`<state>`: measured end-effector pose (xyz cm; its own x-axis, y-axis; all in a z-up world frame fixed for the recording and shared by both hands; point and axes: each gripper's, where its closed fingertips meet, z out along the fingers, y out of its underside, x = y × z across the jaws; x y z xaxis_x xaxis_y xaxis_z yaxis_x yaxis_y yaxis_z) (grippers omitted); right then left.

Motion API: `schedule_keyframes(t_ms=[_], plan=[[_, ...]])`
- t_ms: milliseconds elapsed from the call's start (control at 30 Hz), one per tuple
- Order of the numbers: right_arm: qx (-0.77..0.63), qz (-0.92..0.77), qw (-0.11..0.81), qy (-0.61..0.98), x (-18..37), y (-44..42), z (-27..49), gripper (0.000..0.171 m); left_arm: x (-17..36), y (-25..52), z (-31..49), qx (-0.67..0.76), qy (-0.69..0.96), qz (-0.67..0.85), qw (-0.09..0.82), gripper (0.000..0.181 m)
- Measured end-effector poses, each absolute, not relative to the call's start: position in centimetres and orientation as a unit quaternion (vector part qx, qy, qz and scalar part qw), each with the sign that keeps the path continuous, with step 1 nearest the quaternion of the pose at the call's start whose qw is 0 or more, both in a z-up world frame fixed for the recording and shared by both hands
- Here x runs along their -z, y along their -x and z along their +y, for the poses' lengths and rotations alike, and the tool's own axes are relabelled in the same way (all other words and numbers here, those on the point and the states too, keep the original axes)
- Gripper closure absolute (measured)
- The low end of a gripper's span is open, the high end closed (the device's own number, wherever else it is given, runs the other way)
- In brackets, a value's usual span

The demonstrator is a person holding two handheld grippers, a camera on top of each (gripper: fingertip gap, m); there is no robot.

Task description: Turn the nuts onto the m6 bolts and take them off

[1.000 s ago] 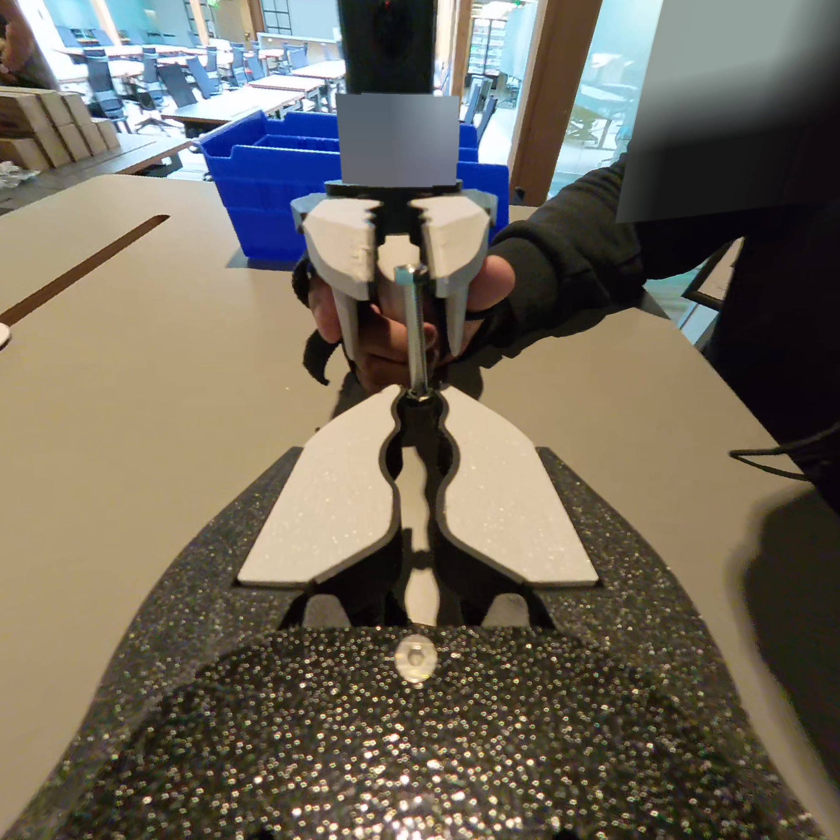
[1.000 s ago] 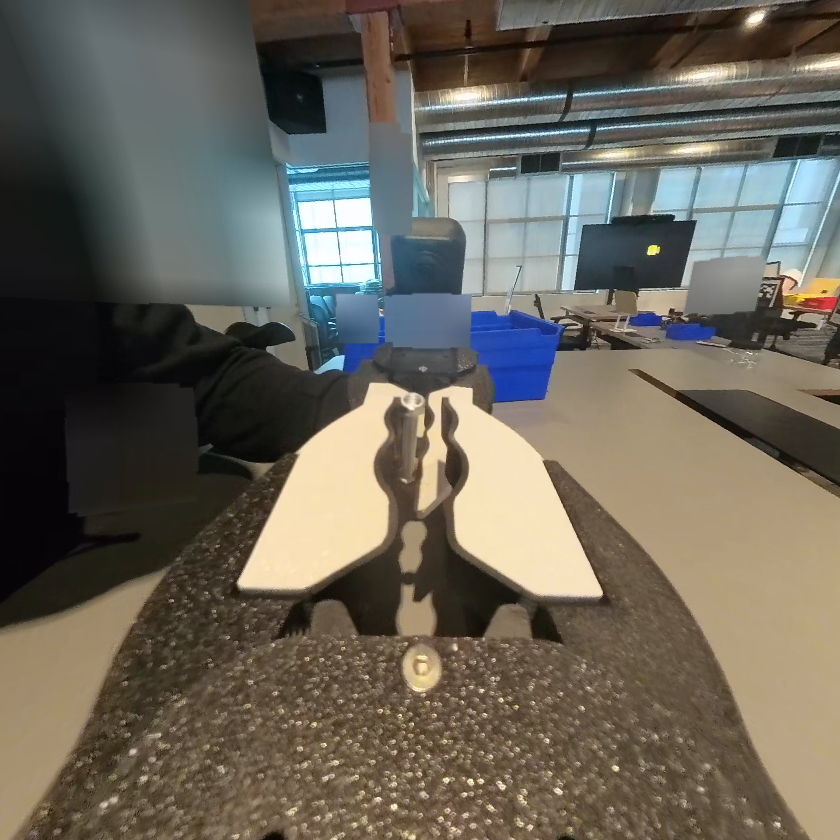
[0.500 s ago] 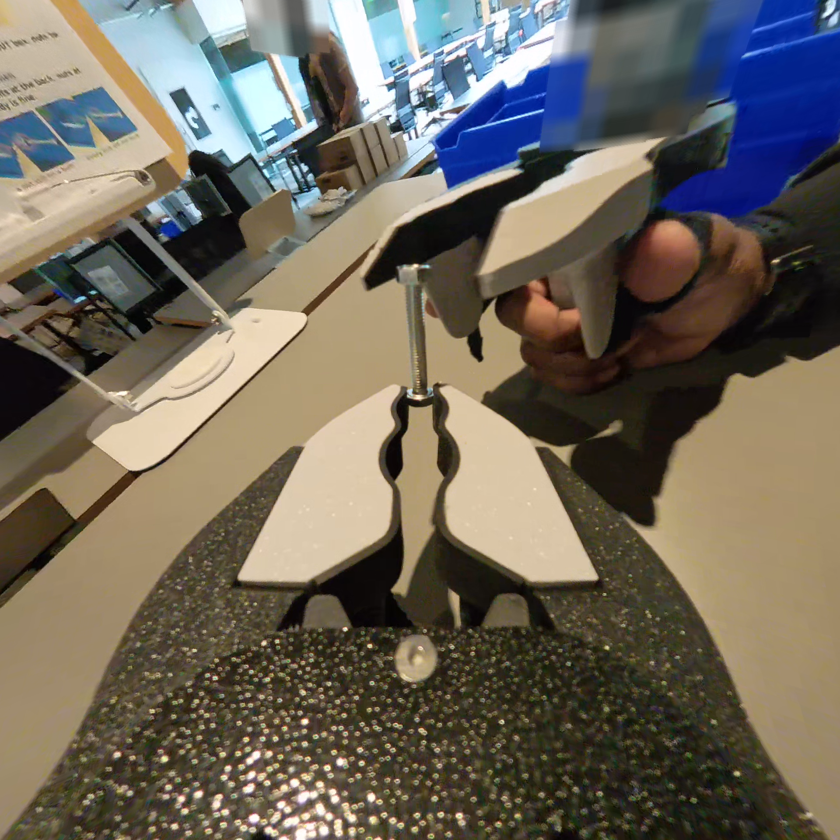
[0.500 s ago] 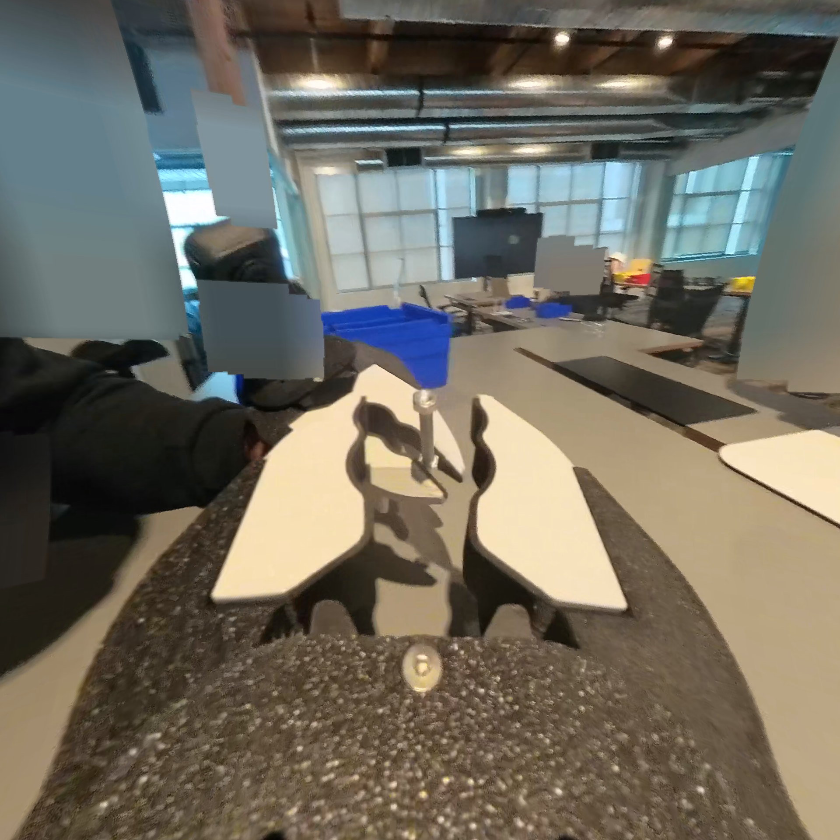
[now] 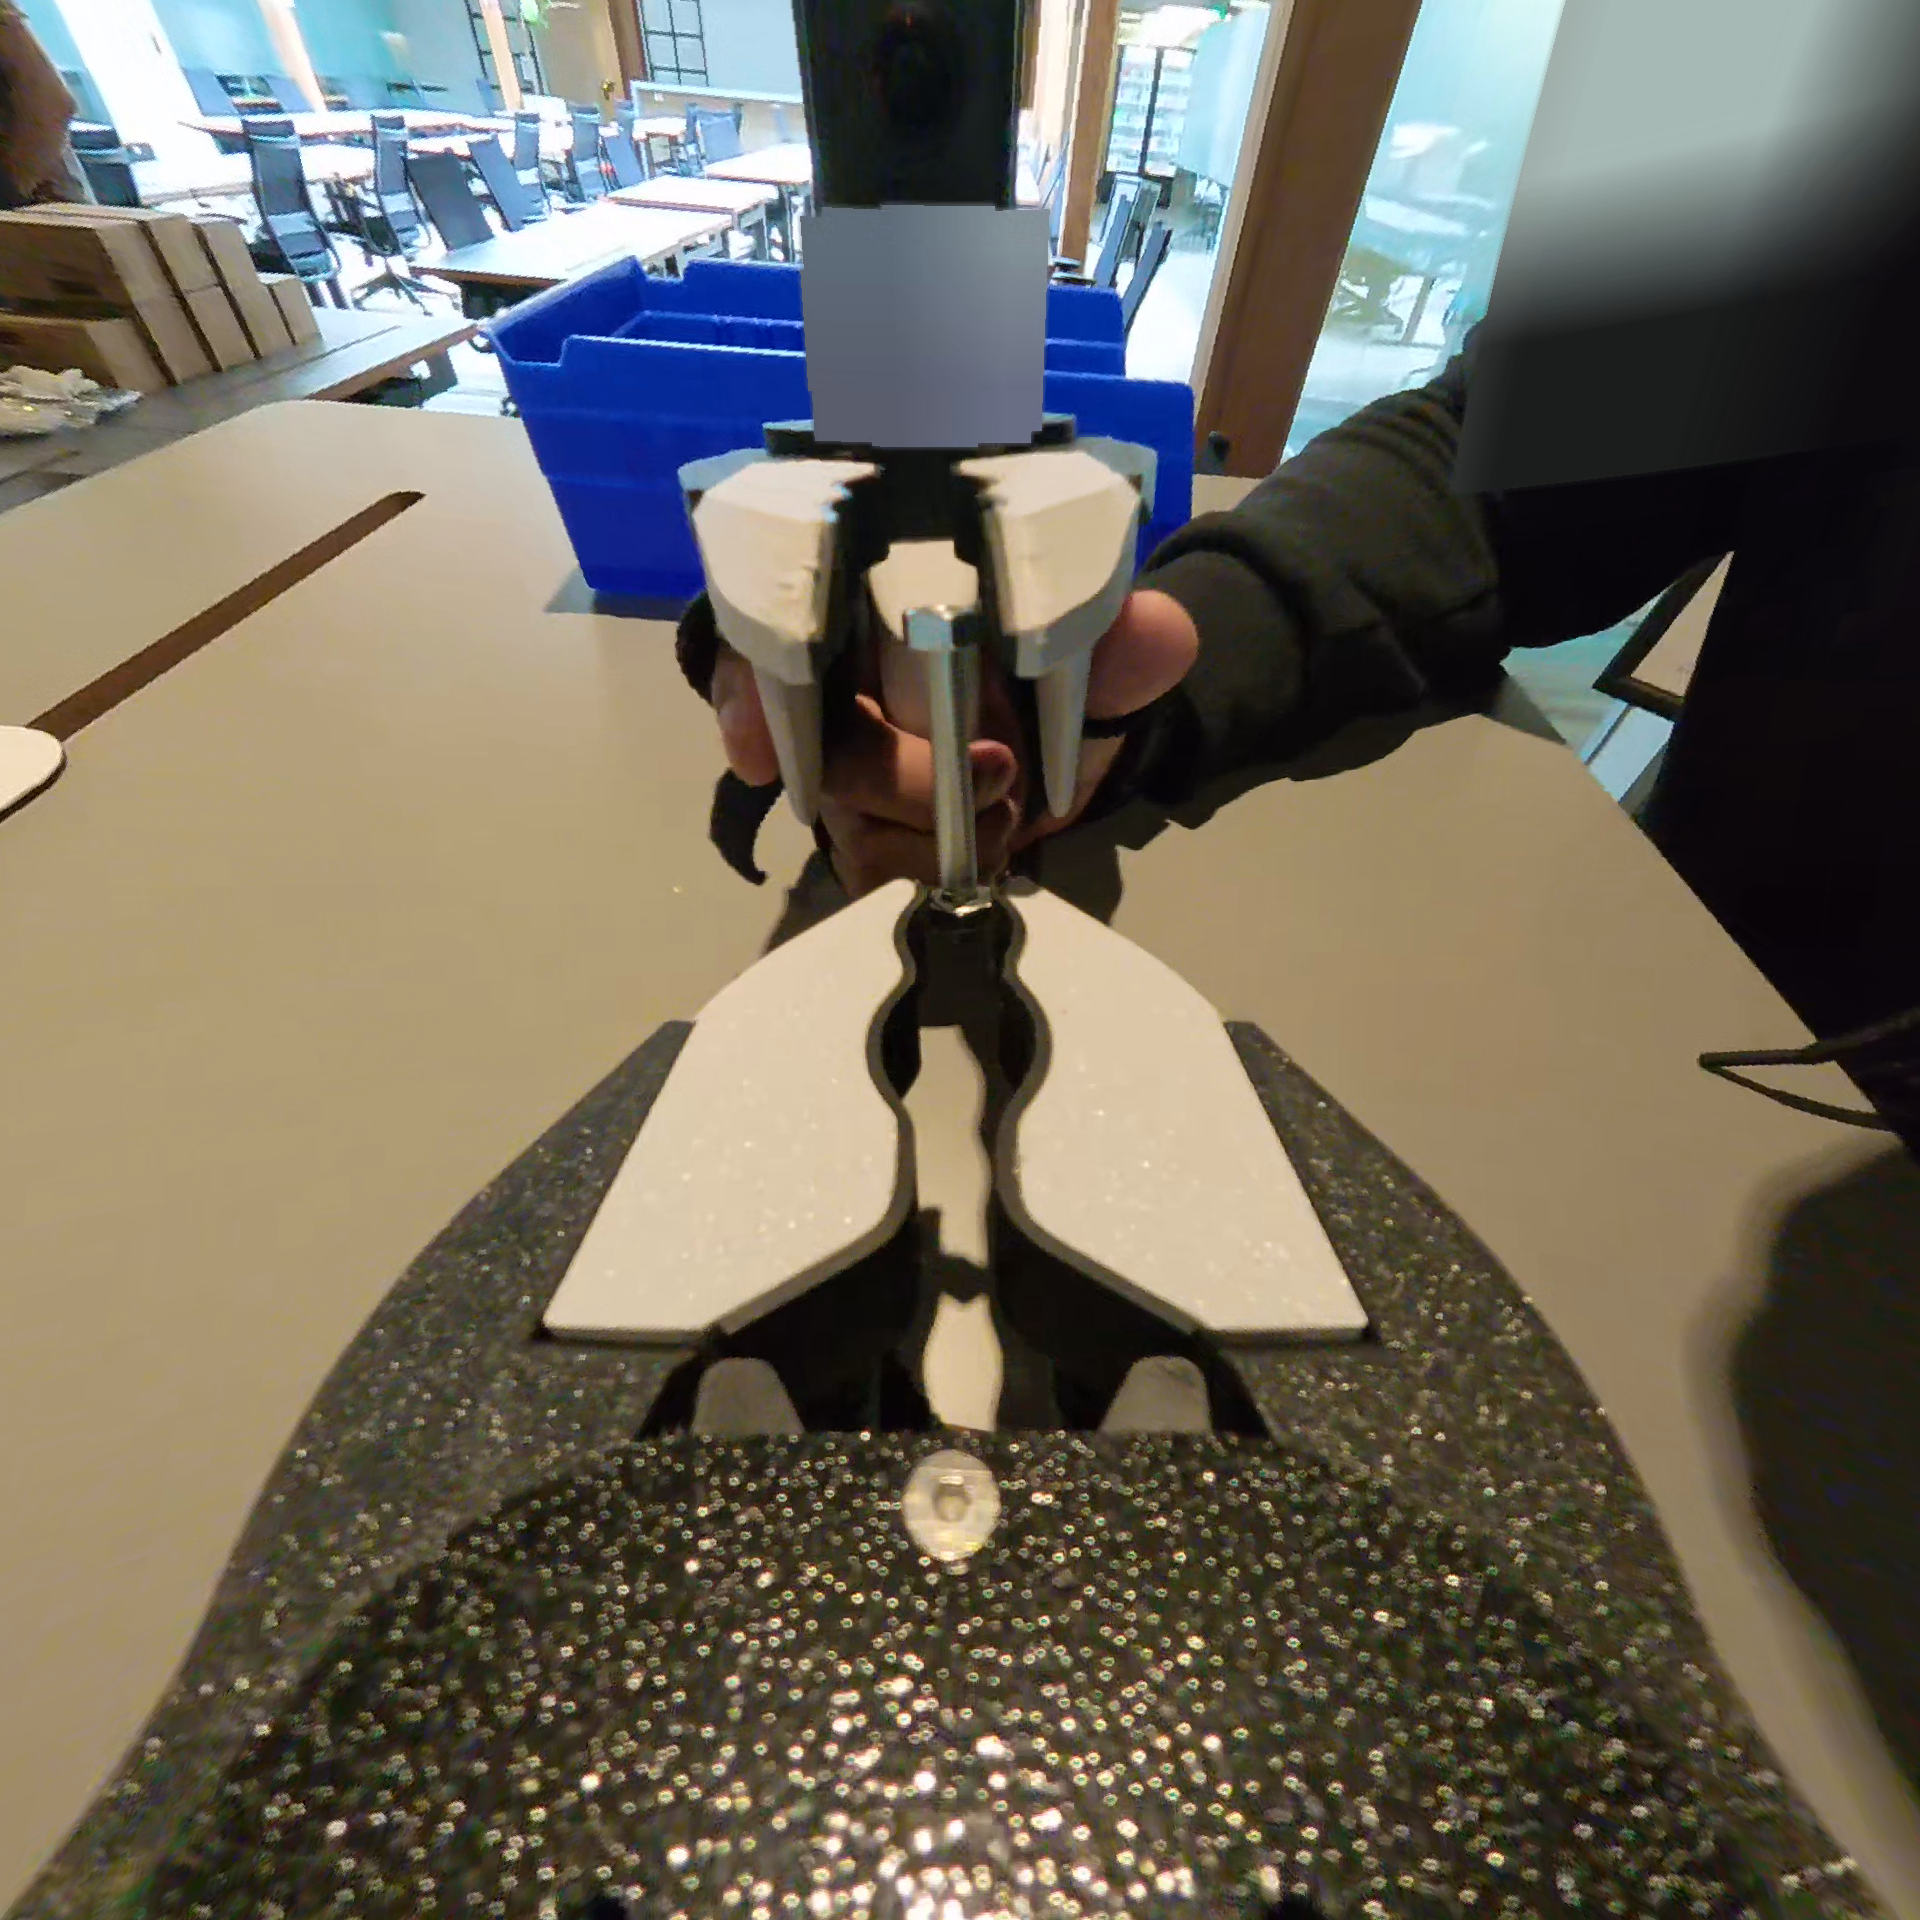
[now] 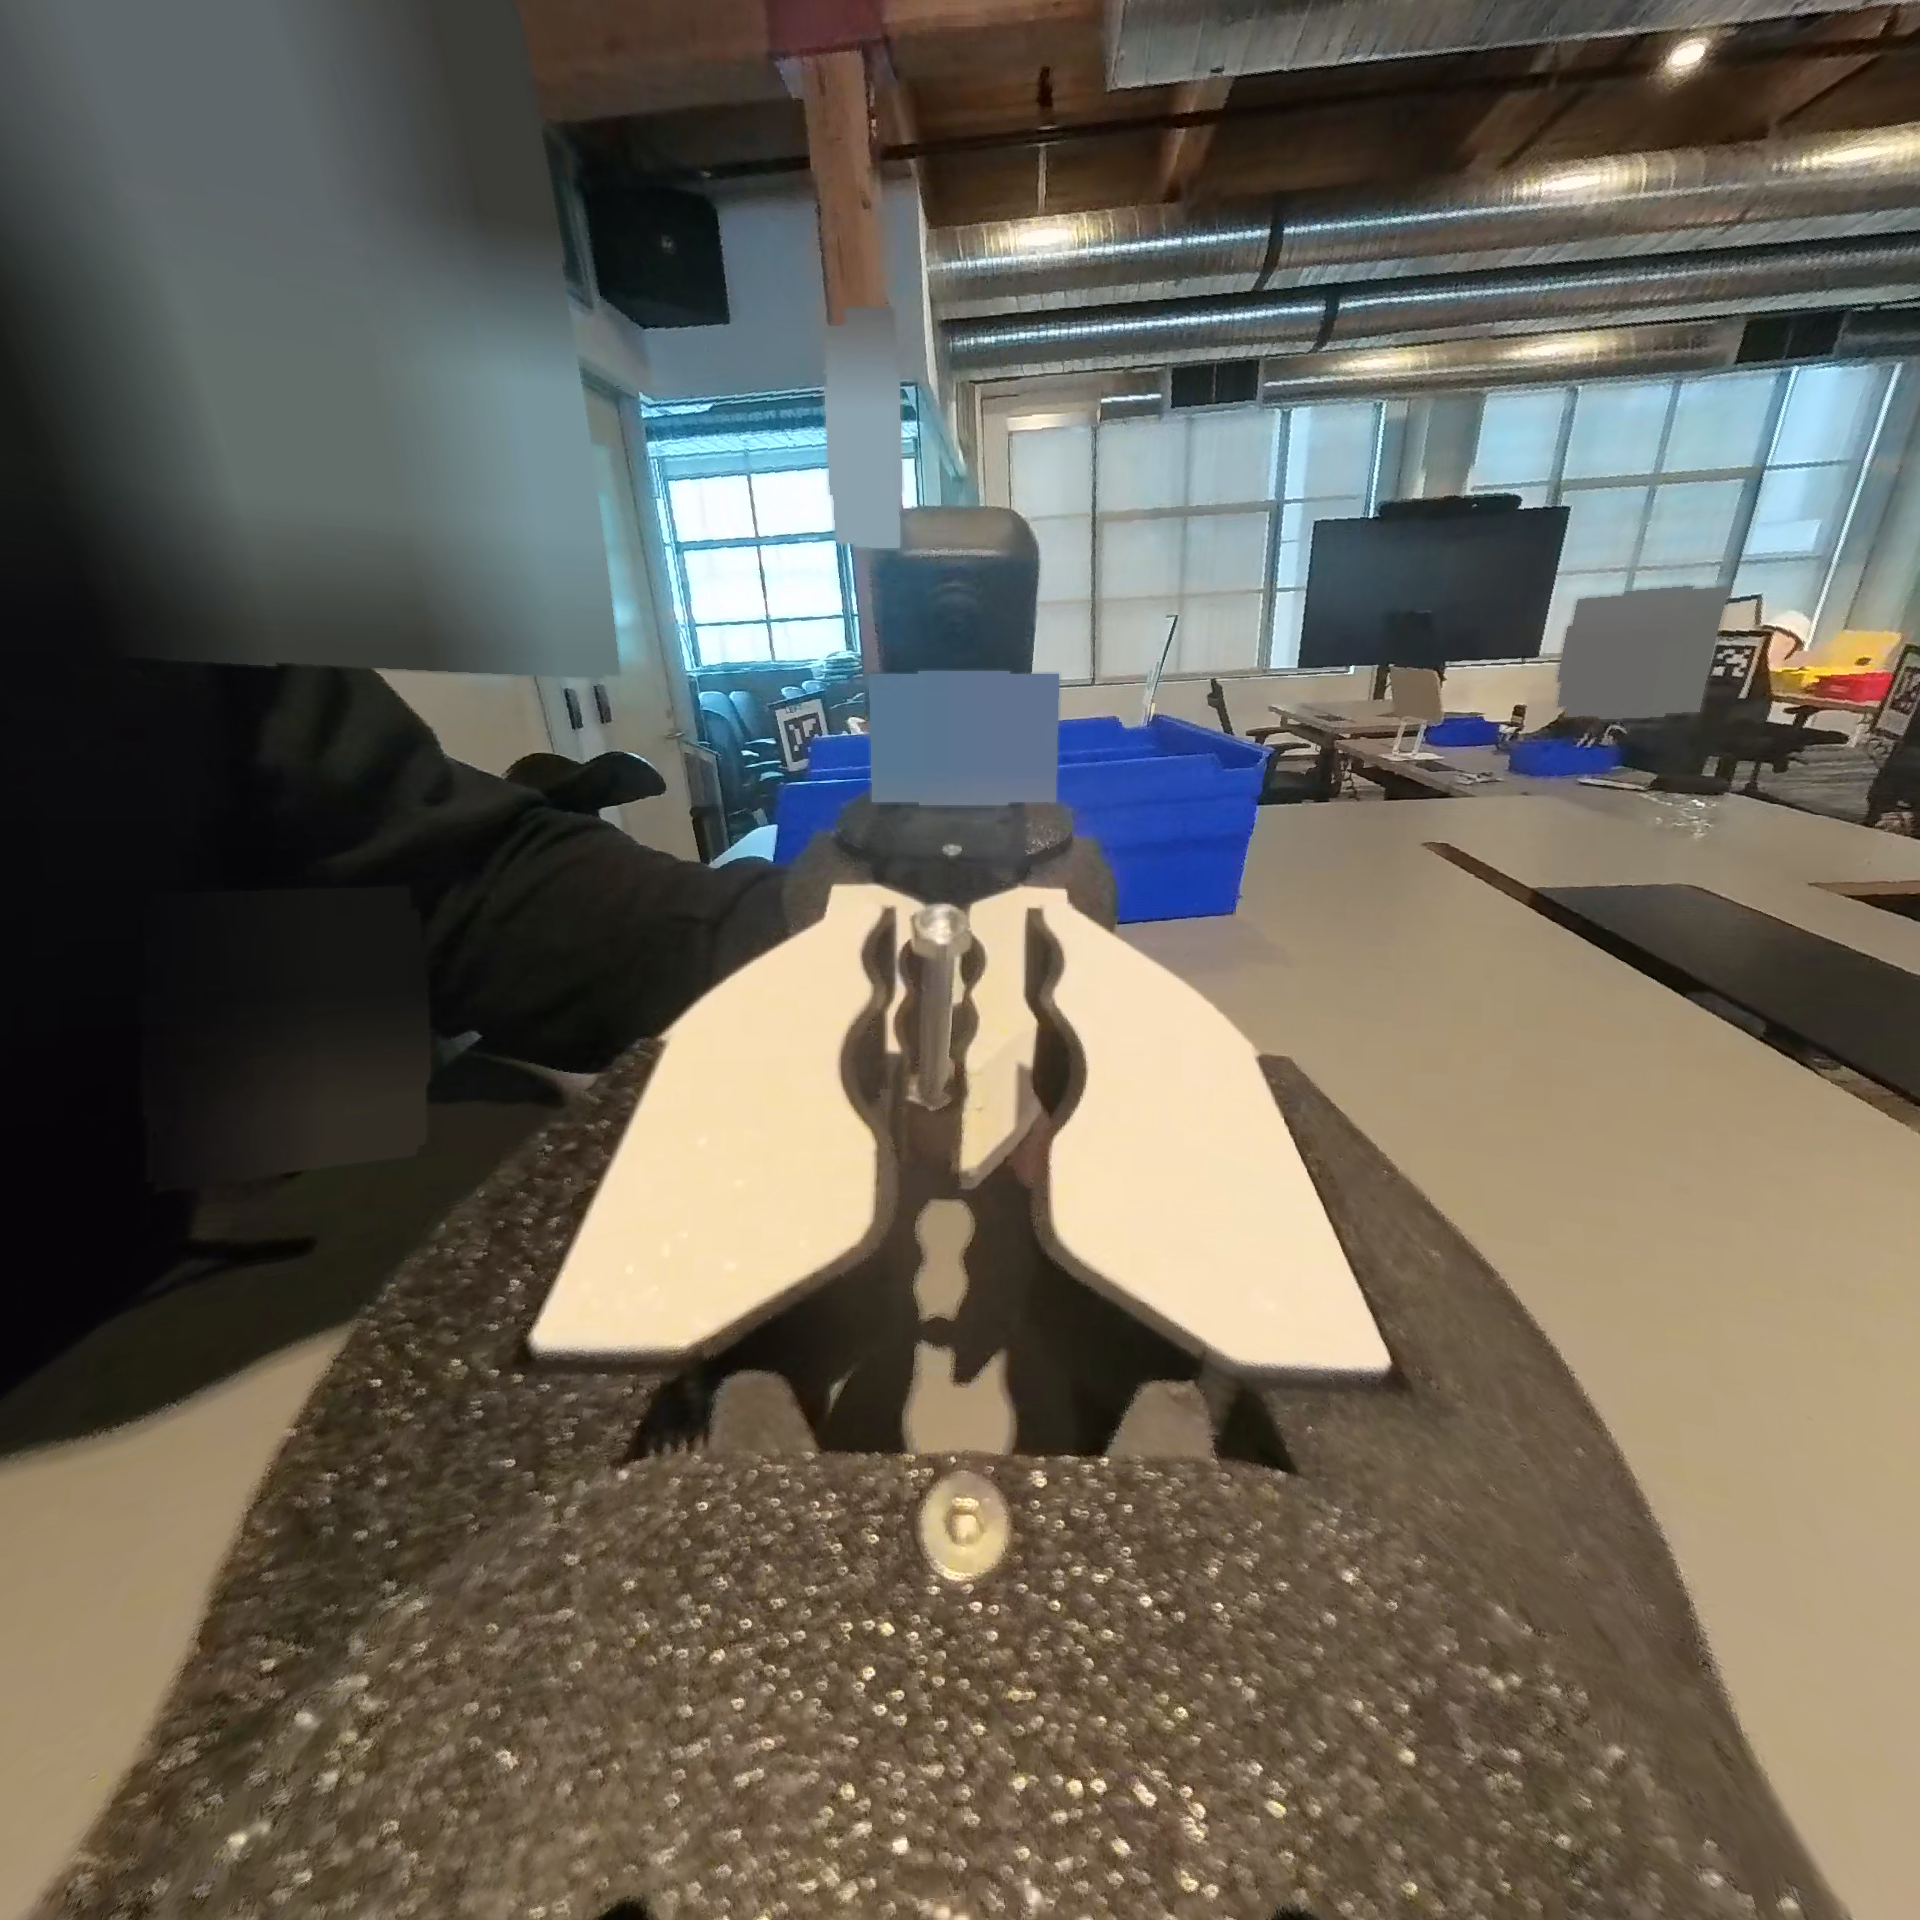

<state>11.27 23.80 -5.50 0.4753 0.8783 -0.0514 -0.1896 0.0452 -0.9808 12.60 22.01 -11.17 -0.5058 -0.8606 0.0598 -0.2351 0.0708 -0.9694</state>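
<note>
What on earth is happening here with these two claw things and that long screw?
A person holds a two-finger gripper in each hand over a grey table. The left gripper is shut on a nut at the lower end of an upright bolt. The right gripper faces it with its fingers spread either side of the bolt's head, not clamping it. Blue bins sit behind.

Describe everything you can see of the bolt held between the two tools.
The bolt is a slim, shiny silver metal piece with a hex head at its top and a threaded shank. It stands upright above the grey table. A small nut sits near its lower end, gripped by the left tool. The right tool faces it, its fingers either side of the shank; contact is unclear.
</note>
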Motion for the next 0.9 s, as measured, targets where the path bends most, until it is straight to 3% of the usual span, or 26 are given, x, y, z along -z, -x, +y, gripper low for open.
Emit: schedule_keyframes(t_ms=[167,400,500,567,700,900], plan=[[-0.361,-0.290,0.666,0.584,5.9,-11.5,24.9,0.160,11.3,-13.6,23.7,0.505,0.439,0.657,0.346,0.171],[-0.259,-0.197,0.695,0.642,6.5,-13.5,27.3,0.160,11.2,-14.8,27.9,0.271,0.467,0.637,0.550,0.171],[-0.285,-0.204,0.687,0.636,6.4,-13.2,27.1,0.132,11.0,-14.8,27.5,0.316,0.473,0.630,0.528,0.171],[-0.329,-0.211,0.686,0.613,5.8,-13.1,26.6,0.124,10.8,-14.6,27.2,0.374,0.476,0.625,0.493,0.171],[-0.373,-0.239,0.681,0.583,5.3,-12.5,25.5,0.135,11.0,-13.9,25.3,0.489,0.457,0.635,0.385,0.172],[-0.387,-0.262,0.675,0.572,5.3,-11.9,24.9,0.147,10.5,-13.2,23.7,0.544,0.429,0.641,0.330,0.172]])
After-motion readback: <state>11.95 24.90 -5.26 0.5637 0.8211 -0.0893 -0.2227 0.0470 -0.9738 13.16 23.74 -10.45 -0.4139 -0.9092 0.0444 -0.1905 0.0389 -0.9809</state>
